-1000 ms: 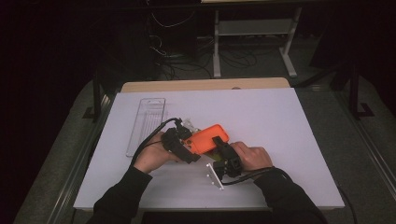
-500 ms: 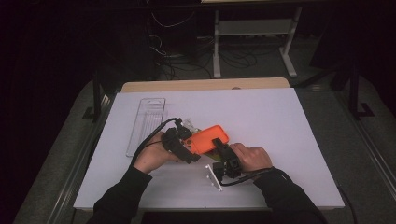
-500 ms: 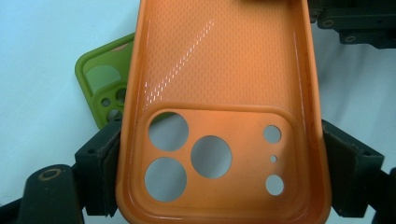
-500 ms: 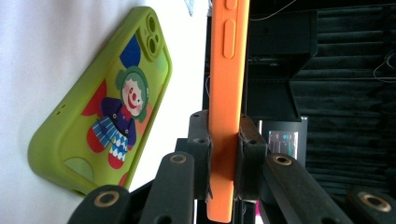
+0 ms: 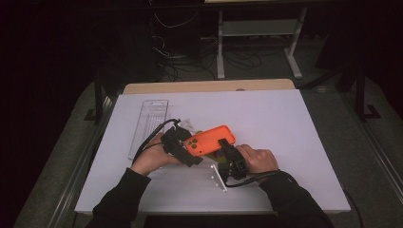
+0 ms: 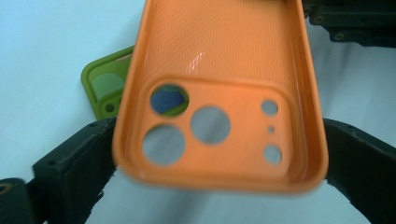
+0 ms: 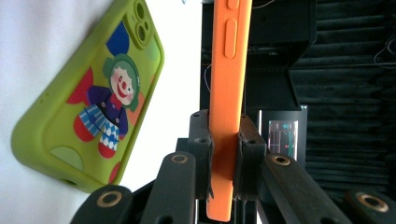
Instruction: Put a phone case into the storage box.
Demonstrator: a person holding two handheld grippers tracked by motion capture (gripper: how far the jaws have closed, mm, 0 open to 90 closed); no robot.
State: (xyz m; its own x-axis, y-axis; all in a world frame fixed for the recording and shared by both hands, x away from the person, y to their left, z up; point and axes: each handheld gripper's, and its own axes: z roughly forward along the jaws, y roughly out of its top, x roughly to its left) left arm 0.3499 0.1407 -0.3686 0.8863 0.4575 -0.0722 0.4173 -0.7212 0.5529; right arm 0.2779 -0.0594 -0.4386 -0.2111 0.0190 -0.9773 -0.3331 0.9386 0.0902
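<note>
An orange phone case (image 5: 210, 140) is held above the white table between both grippers. My left gripper (image 5: 186, 147) is shut across its camera-hole end, and in the left gripper view the case (image 6: 219, 93) shows its hollow inside between the black jaws of that gripper (image 6: 219, 154). My right gripper (image 5: 224, 149) is shut on the case's long side; its pads (image 7: 201, 140) pinch the button edge of the case (image 7: 229, 70). A green phone case (image 7: 93, 107) with a clown picture lies flat on the table under the orange one, its corner (image 6: 105, 81) peeking out.
A clear plastic package (image 5: 149, 126) lies at the left of the white sheet (image 5: 294, 123), with crumpled clear plastic (image 5: 187, 124) near the left hand. Beyond the table's wooden far edge (image 5: 209, 86) are dark floor, cables and a desk frame.
</note>
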